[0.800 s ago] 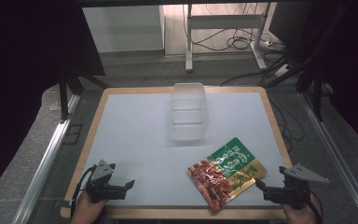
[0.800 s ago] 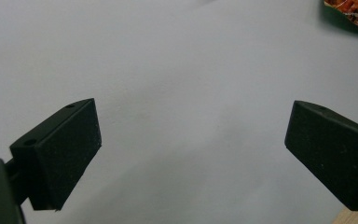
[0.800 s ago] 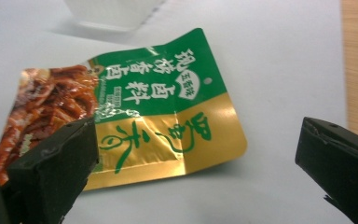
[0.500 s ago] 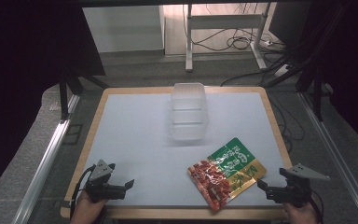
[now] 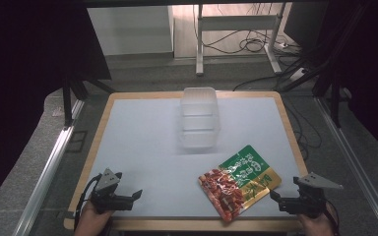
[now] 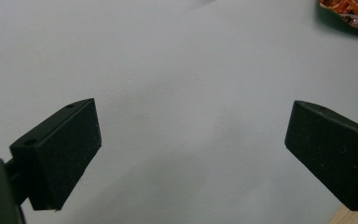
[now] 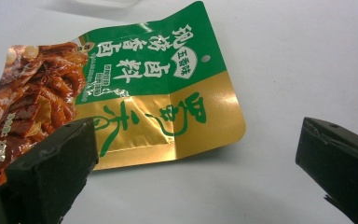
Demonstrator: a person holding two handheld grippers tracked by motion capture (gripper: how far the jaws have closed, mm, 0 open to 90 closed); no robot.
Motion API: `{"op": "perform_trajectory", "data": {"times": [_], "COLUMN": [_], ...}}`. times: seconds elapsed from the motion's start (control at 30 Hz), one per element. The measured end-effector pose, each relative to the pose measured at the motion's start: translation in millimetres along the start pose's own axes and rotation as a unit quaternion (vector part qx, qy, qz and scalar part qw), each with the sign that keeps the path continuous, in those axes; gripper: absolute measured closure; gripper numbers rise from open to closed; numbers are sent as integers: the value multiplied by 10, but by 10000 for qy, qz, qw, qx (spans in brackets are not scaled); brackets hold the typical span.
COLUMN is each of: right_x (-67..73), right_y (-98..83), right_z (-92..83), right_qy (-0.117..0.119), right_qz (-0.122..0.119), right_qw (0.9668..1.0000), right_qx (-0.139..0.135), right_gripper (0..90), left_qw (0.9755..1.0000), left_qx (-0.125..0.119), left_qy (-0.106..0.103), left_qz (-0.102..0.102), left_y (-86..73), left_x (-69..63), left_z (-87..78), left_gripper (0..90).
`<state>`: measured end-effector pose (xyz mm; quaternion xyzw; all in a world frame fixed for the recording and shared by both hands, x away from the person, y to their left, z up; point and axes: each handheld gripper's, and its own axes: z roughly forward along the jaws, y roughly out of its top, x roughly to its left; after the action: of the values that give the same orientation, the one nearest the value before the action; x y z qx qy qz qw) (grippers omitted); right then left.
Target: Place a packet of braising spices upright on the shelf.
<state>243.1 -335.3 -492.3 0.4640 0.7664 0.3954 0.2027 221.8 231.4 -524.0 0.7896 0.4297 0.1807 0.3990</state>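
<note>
A snack packet (image 5: pixel 238 181) printed green, gold and red lies flat on the white table top near the front right. In the right gripper view the packet (image 7: pixel 135 102) lies just ahead of the jaws, toward the left one. My right gripper (image 5: pixel 275 197) sits at the front right edge, open, nothing between its jaws (image 7: pixel 196 172). My left gripper (image 5: pixel 137 195) rests at the front left, open over bare table (image 6: pixel 191 158). A corner of the packet (image 6: pixel 352 11) peeks in at the top right of the left gripper view. A clear plastic container (image 5: pixel 200 117) stands at the back middle.
The table top (image 5: pixel 142 137) has a wooden rim (image 5: pixel 290 128). Metal rails run along both sides. Behind the table are a desk frame (image 5: pixel 236 37) and cables on the floor.
</note>
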Motion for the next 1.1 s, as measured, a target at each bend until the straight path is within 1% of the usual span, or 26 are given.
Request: {"op": "perform_trajectory", "data": {"times": [0.07, 0.13, 0.2, 0.3, 0.47, 0.53, 0.6, 0.67, 0.8, 0.9, 1.1], "right_x": [7, 15, 29, 54, 53, 40, 26, 21, 15, -1, -61], "right_y": [6, 17, 36, 55, 78, 88, 105, 123, 148, 177, 216], "right_z": [9, 16, 24, 49, 112, 121, 133, 150, 188, 252, 325], "right_qy": [-7, 23, 39, 72, 30, 25, 84, 95, 109, 104, 164], "right_qz": [35, 135, 153, 66, -199, -267, -323, -375, -415, -465, -349], "right_qw": [10000, 9998, 9997, 9997, 9998, 9996, 9994, 9992, 9991, 9989, 9993], "right_qx": [-35, -124, -205, -228, -40, 1, 4, -24, 6, 10, 14], "right_gripper": [0, 0, 0, 0, 0, 0, 0, 0, 0, 0, 15], "left_qw": [10000, 10000, 10000, 10000, 10000, 10000, 10000, 10000, 10000, 10000, 10000], "left_qx": [4, 7, 5, 8, 14, 15, 19, 25, 26, 30, 37], "left_qy": [1, -2, -6, -1, 0, -1, 0, 4, 3, 4, 13], "left_qz": [10, 17, 19, 32, 47, 47, 57, 75, 77, 72, 90], "left_y": [1, 1, 1, 1, 2, 2, 2, 3, 3, 3, 4], "left_x": [-3, -4, -4, -7, -10, -11, -12, -14, -15, -19, -23], "left_z": [1, 1, 1, 2, 4, 4, 5, 4, 5, 5, 8], "left_gripper": [35, 34, 34, 35, 35, 35, 35, 35, 36, 36, 36]}}
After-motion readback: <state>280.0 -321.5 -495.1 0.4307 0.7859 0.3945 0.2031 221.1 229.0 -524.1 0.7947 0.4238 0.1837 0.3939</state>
